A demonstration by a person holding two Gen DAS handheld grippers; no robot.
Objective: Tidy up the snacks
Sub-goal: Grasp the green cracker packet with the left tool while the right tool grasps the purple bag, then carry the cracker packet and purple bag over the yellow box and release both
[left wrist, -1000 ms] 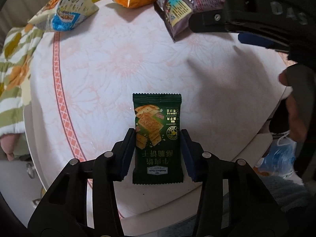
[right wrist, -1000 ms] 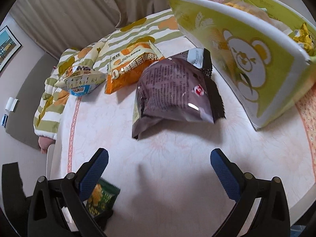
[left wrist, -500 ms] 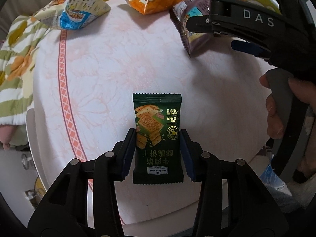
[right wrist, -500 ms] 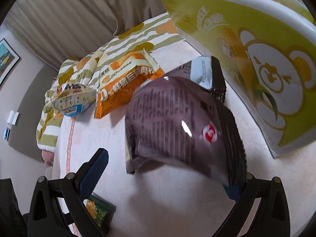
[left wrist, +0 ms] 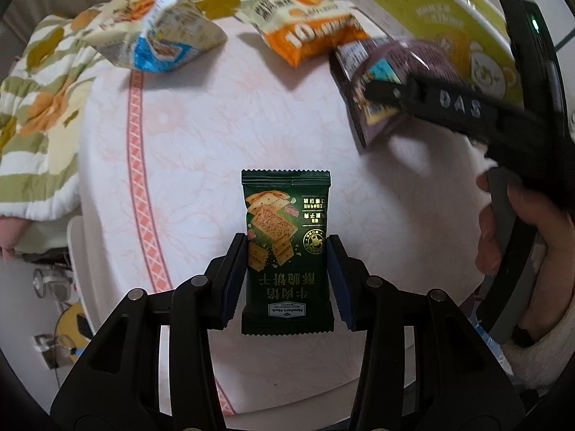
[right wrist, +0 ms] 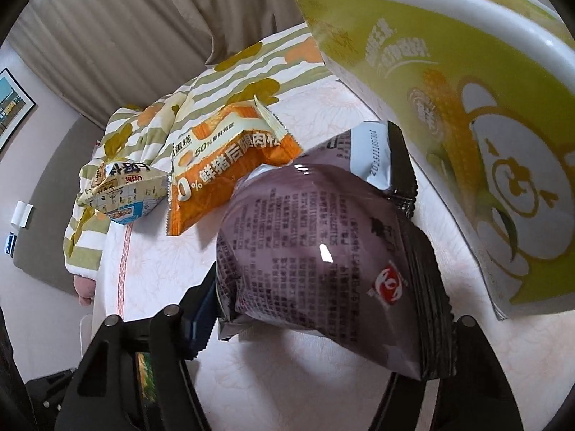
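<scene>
My left gripper [left wrist: 287, 280] is shut on a dark green cracker packet [left wrist: 285, 215] and holds it above the round table [left wrist: 201, 136]. My right gripper [right wrist: 323, 309] has closed around a purple snack bag [right wrist: 316, 251], which sits between its fingers next to the yellow-green bear box [right wrist: 467, 115]. The purple bag [left wrist: 381, 82] and the right gripper body show at the right of the left wrist view. An orange packet [right wrist: 222, 165] and a pale blue-and-cream packet [right wrist: 122, 190] lie further back on the table.
The yellow-green box [left wrist: 449, 18] holds other snacks and stands at the table's far right. A striped flowered blanket [left wrist: 39, 100] lies behind and left of the table. Curtains hang at the back. The table's front edge is near the left gripper.
My right gripper moved forward onto the purple bag and its fingers closed in on it. My left gripper kept hold of the green packet and moved slightly.
</scene>
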